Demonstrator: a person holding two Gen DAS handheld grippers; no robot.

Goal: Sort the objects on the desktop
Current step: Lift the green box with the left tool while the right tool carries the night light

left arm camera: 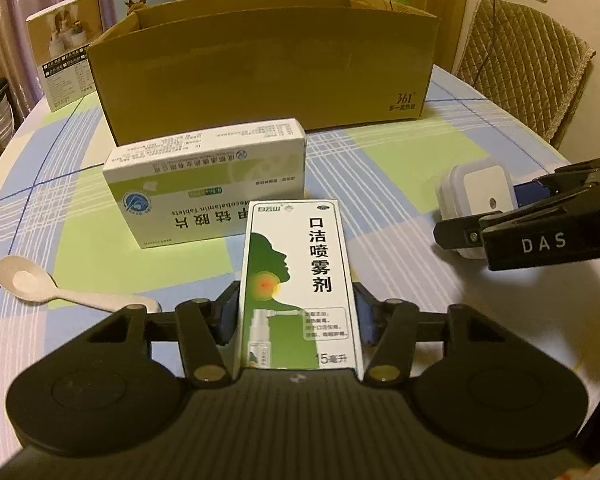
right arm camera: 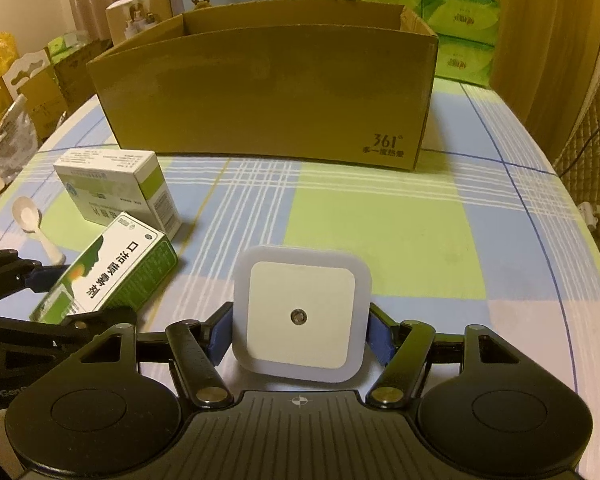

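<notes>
A green and white throat spray box [left arm camera: 298,280] lies on the checked tablecloth [left arm camera: 380,168], and my left gripper [left arm camera: 298,316] is shut on it, one blue pad on each long side. The same box [right arm camera: 112,276] shows at the left of the right wrist view, with the left gripper [right arm camera: 68,300] around its near end. My right gripper [right arm camera: 300,332] is shut on a square white night light [right arm camera: 300,312], whose face looks toward the camera. In the left wrist view that night light [left arm camera: 476,196] sits between the right gripper's [left arm camera: 488,212] black fingers.
A white tablet box [left arm camera: 204,184] lies just beyond the spray box. A pale spoon [left arm camera: 32,280] rests at the left. An open brown cardboard box [right arm camera: 260,92] stands across the back of the table. A padded chair [left arm camera: 528,68] is at the right; packages crowd the back.
</notes>
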